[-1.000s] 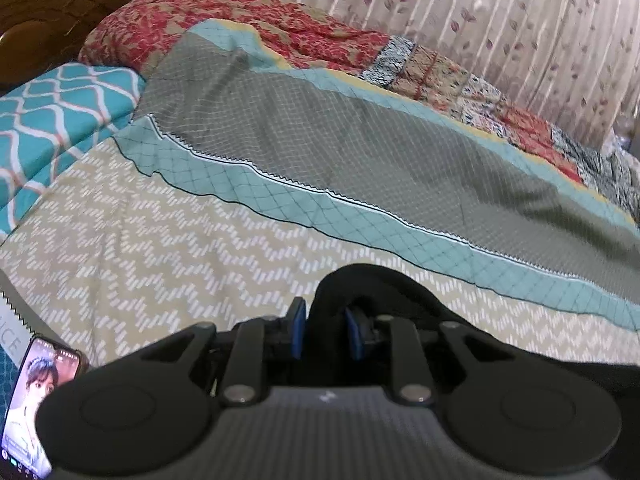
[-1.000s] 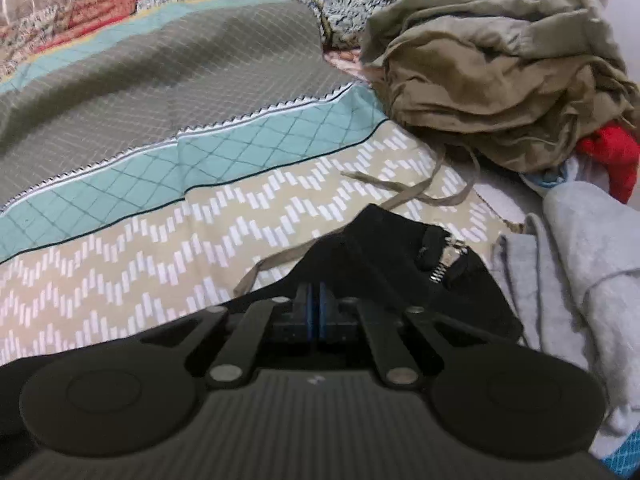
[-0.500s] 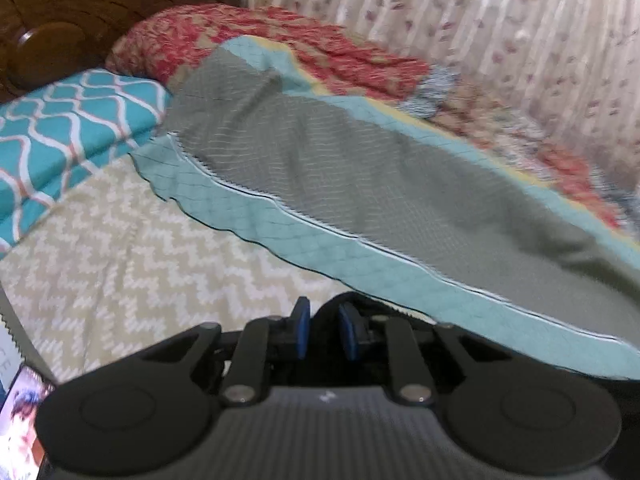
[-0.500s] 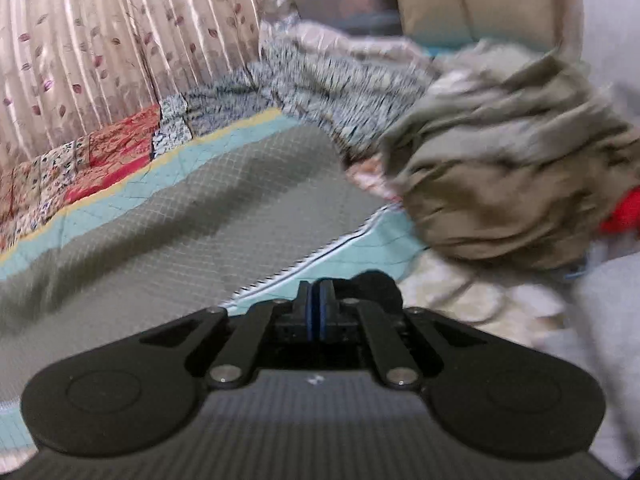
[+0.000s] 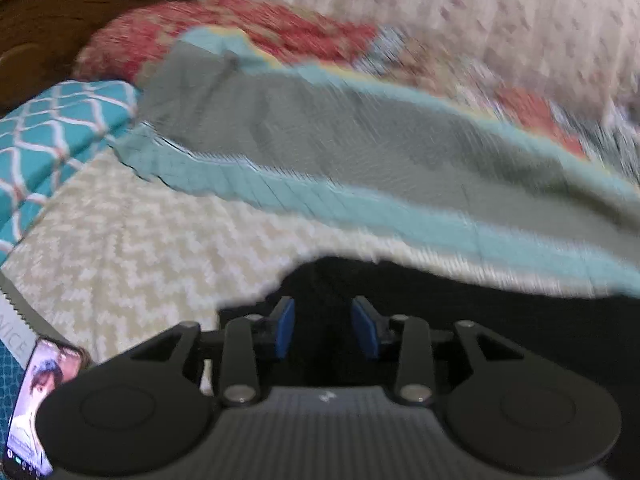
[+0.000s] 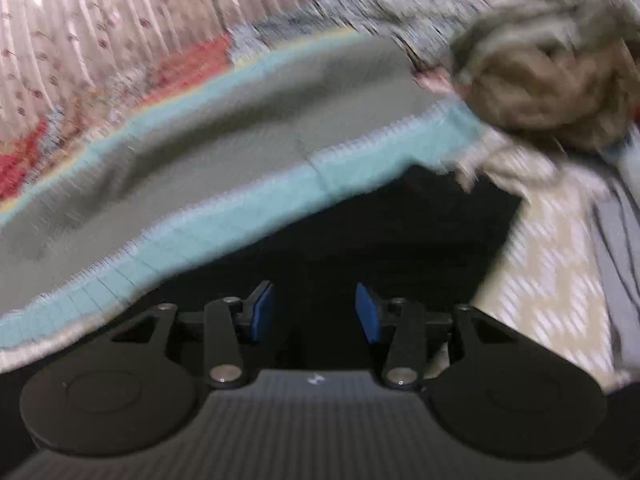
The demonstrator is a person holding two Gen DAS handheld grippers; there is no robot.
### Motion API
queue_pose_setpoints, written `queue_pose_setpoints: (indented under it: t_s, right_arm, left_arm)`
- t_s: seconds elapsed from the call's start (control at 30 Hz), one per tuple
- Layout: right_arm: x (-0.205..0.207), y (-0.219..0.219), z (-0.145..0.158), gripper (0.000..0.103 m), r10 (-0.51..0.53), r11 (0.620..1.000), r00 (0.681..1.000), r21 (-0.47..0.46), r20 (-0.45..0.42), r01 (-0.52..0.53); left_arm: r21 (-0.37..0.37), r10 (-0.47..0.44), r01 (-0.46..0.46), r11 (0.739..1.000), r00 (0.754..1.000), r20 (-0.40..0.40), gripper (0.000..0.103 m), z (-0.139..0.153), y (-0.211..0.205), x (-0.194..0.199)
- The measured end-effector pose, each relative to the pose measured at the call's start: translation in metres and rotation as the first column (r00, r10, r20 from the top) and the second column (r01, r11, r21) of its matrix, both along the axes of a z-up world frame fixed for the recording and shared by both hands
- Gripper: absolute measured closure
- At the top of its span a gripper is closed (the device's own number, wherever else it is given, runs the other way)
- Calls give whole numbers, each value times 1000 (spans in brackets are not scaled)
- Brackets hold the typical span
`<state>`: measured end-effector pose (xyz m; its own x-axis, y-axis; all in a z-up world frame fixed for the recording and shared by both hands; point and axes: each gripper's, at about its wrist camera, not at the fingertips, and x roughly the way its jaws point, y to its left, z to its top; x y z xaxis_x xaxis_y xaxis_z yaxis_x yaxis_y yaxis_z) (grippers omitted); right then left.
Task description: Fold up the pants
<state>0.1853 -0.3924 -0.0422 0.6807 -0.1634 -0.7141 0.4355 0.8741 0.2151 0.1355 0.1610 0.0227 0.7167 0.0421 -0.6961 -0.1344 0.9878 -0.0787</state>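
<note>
Black pants (image 5: pixel 500 344) lie on a bed, filling the lower right of the blurred left wrist view, spread over a bedspread (image 5: pixel 132 248) with a beige zigzag band, a teal band and a grey band. The left gripper (image 5: pixel 324 326) points down at the dark cloth; its jaws are opening, the blue pads (image 5: pixel 285 327) stand apart with a clear gap, and the pants lie under and between them without being pinched, so nothing is held. A phone (image 5: pixel 36 396) with a lit screen lies at the lower left edge, a teal lattice pillow (image 5: pixel 52 140) sits to the left, and a pale curtain (image 5: pixel 460 12) hangs behind the bed. In the right wrist view, also blurred, the same black pants (image 6: pixel 400 236) spread out just ahead of the right gripper (image 6: pixel 316 312), over the teal band and the zigzag part of the bedspread (image 6: pixel 224 140). Its jaws are opening too, the blue pads (image 6: pixel 262 314) set well apart with dark cloth below the gap and nothing gripped. A heap of olive-brown clothing (image 6: pixel 552 76) sits at the upper right, and grey fabric (image 6: pixel 618 240) lies along the right edge.
</note>
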Motion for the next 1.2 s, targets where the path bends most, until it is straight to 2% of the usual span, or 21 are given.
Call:
queue_pose_setpoints:
  t_s: [0.03, 0.07, 0.1, 0.13, 0.2, 0.27, 0.33, 0.5, 0.63, 0.77, 0.87, 1.03, 1.1, 1.17, 1.2]
  right_arm:
    - [-3, -16, -11, 71, -40, 999, 999, 31, -9, 40]
    - [-9, -28, -10, 76, -80, 993, 996, 84, 33, 77]
    - [-14, -38, -5, 79, -135, 981, 990, 147, 35, 128]
    - [-20, -44, 1, 75, -184, 966, 982, 194, 43, 172]
    - [-33, -41, 18, 67, -202, 969, 977, 163, 72, 188]
    - [-49, -27, 33, 67, -141, 987, 985, 94, 99, 132]
    - [-69, -15, 41, 67, -87, 995, 990, 64, 115, 80]
    - [-115, 18, 41, 66, 21, 999, 991, 44, 135, -28]
    - [-130, 49, 35, 65, 130, 990, 983, 40, 132, -137]
    - [-129, 89, 33, 65, 255, 959, 958, 91, 132, -268]
    - [-126, 117, 31, 65, 323, 924, 935, 167, 147, -345]
    - [-123, 165, 31, 65, 461, 864, 877, 158, 133, -478]
    - [-118, 178, 22, 65, 494, 856, 866, 131, 77, -500]
    - [-109, 184, 4, 65, 491, 867, 869, 118, -50, -483]
    - [-108, 181, 3, 65, 488, 869, 872, 120, -46, -480]
  left_arm:
    - [41, -34, 37, 998, 996, -77, 64, -11, -8, 4]
    - [80, -50, 63, 995, 986, -160, 64, -24, -14, 8]
    - [104, -44, 69, 992, 972, -230, 65, -36, -17, 12]
    - [104, -36, 66, 992, 962, -269, 68, -44, -16, 12]
    - [78, -34, 56, 995, 965, -259, 68, -40, -12, 2]
    - [83, -16, 35, 996, 975, -223, 62, -28, -7, -10]
    - [83, 14, 2, 997, 981, -193, 60, -15, 2, -22]
    - [53, 97, -90, 995, 982, -161, 56, 4, 33, -52]
    - [10, 162, -163, 987, 972, -170, 55, 7, 59, -81]
    - [-56, 190, -204, 977, 962, -194, 49, -2, 79, -109]
    - [-139, 191, -220, 966, 962, -196, 45, -7, 93, -128]
    - [-246, 177, -225, 943, 963, -201, 43, -17, 102, -141]
    - [-176, 186, -223, 959, 961, -205, 43, -23, 93, -142]
    - [-60, 181, -200, 978, 955, -233, 41, -32, 81, -138]
    - [-63, 178, -198, 978, 955, -235, 41, -33, 81, -139]
